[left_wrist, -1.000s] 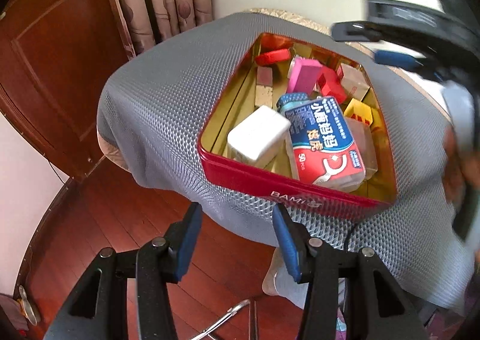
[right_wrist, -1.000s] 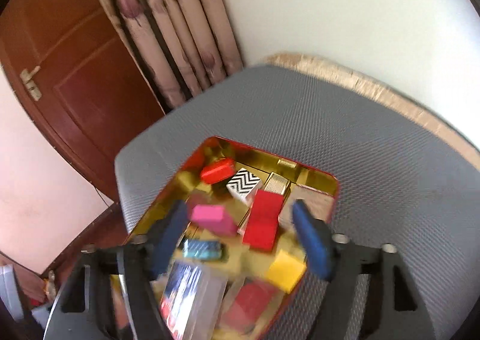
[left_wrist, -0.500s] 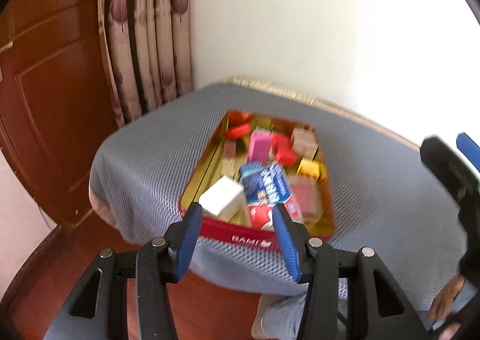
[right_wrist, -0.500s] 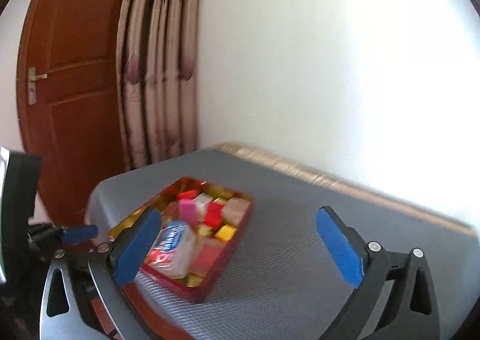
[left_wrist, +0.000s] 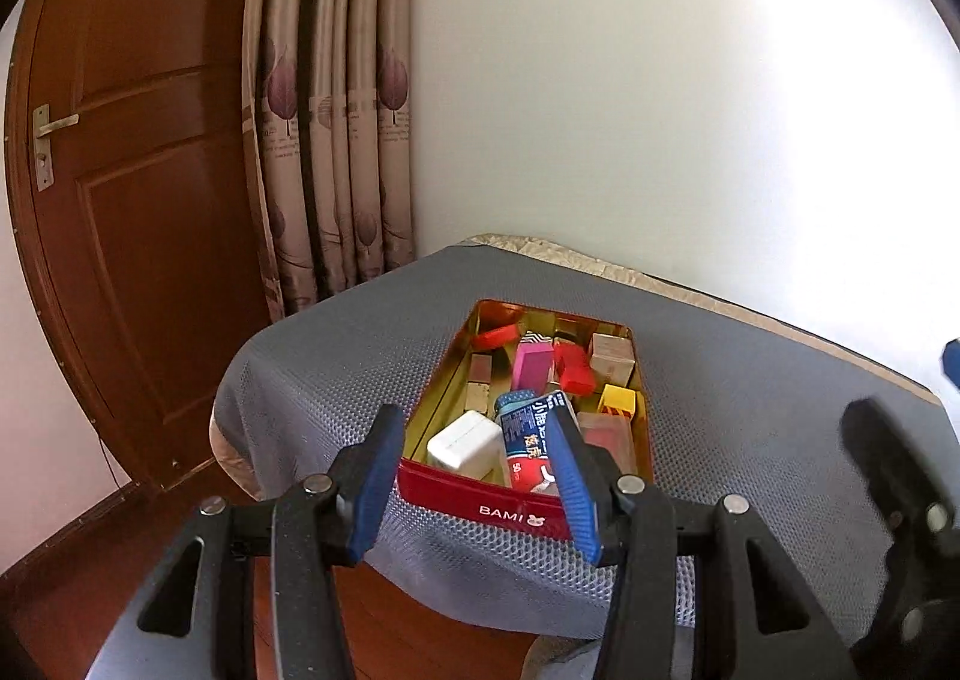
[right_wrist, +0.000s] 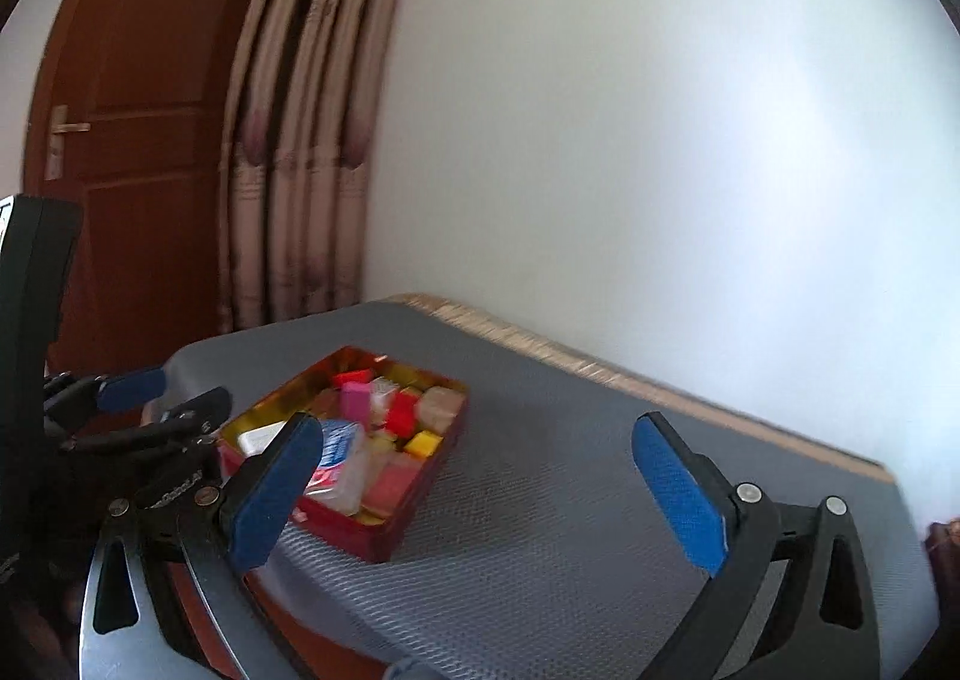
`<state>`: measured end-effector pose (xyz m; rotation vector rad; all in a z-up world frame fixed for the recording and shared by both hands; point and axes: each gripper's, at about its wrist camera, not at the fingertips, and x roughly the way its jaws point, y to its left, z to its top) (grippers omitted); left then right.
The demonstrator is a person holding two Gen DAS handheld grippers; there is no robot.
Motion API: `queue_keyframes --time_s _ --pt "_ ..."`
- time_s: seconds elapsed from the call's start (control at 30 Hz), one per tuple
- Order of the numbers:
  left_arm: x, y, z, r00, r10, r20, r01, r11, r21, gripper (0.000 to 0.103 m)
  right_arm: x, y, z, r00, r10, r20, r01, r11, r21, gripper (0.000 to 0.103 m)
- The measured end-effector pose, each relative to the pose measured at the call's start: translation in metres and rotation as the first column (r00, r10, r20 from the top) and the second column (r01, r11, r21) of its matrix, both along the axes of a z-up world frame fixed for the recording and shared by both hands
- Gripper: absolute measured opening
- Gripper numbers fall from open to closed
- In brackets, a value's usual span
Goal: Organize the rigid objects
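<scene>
Sitting near the corner of the grey-covered bench point(left_wrist: 750, 380), the red tin point(left_wrist: 480, 503) holds a white block point(left_wrist: 465, 440), pink block point(left_wrist: 531, 365), yellow block point(left_wrist: 618, 398) and a floss box point(left_wrist: 534, 428): stiff, probably light pieces, best pinched across flat sides. Left claw point(left_wrist: 474, 485) is part-open and empty, right claw point(right_wrist: 480, 491) wide open and empty, both short of the tin.

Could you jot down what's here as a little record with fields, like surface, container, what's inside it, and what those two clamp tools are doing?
surface: grey mesh mat over a table
container: red tin, gold inside, lid off
contents: white block, pink block, yellow block, floss pick box, other small pieces
left gripper: partly open, holding nothing
right gripper: wide open, holding nothing
</scene>
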<state>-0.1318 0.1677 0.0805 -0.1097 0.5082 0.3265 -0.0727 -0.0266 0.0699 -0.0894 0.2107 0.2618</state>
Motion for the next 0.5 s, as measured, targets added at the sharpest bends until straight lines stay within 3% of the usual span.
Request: queue_keyframes --time_s 0.3,0.5 --pt "0.006 0.008 -0.009 0.998 -0.058 -0.018 0.058 0.998 -0.007 0.050 -0.004 0.004 -0.003 1.000 0.017 -0.018 -0.016 0.999 0.037 0.102" --pt "0.011 0.012 -0.011 0.995 -0.091 -0.032 0.091 0.996 0.006 0.050 -0.012 0.010 -0.003 0.998 -0.054 0.021 0.054 0.998 0.015 0.102"
